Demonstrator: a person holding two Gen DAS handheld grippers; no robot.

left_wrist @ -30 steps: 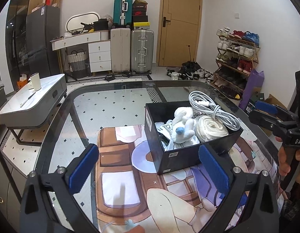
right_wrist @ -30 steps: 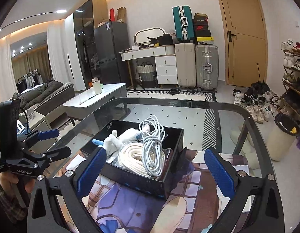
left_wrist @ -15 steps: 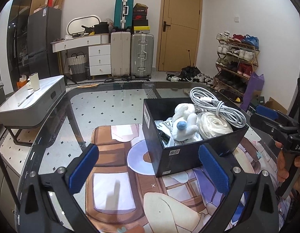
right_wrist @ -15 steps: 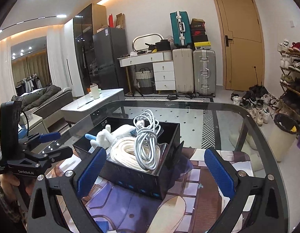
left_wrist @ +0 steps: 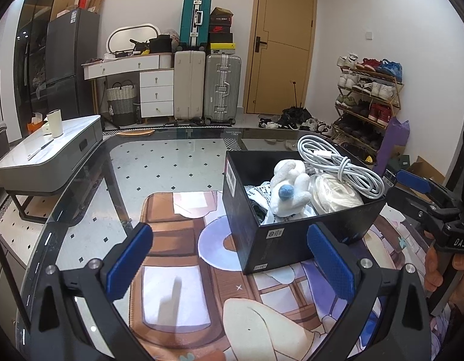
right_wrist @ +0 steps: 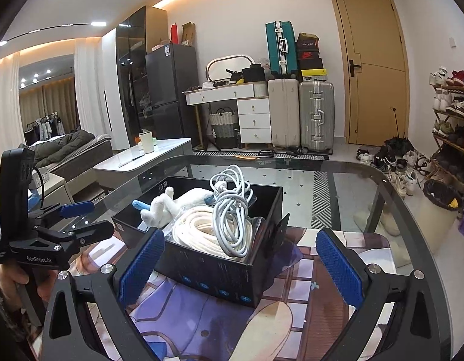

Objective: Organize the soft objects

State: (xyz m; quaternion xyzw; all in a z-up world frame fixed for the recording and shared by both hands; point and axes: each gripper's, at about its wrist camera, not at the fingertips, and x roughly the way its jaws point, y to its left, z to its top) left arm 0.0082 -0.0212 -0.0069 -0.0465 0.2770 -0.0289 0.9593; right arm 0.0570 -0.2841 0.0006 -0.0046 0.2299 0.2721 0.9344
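Note:
A black open box stands on a printed mat on the glass table; it also shows in the right wrist view. Inside lie a white plush toy with a blue spot, a coil of cream rope and a bundled white cable. The plush, the rope and the cable also show in the right wrist view. My left gripper is open and empty, in front of the box's left corner. My right gripper is open and empty, close to the box's near side.
The printed mat covers the near part of the glass table. A low white coffee table stands to the left. Suitcases, a door and a shoe rack line the far walls.
Both grippers have drawn back and risen slightly, and the box looks a little farther off. Both stay open and empty. The box contents have not moved.

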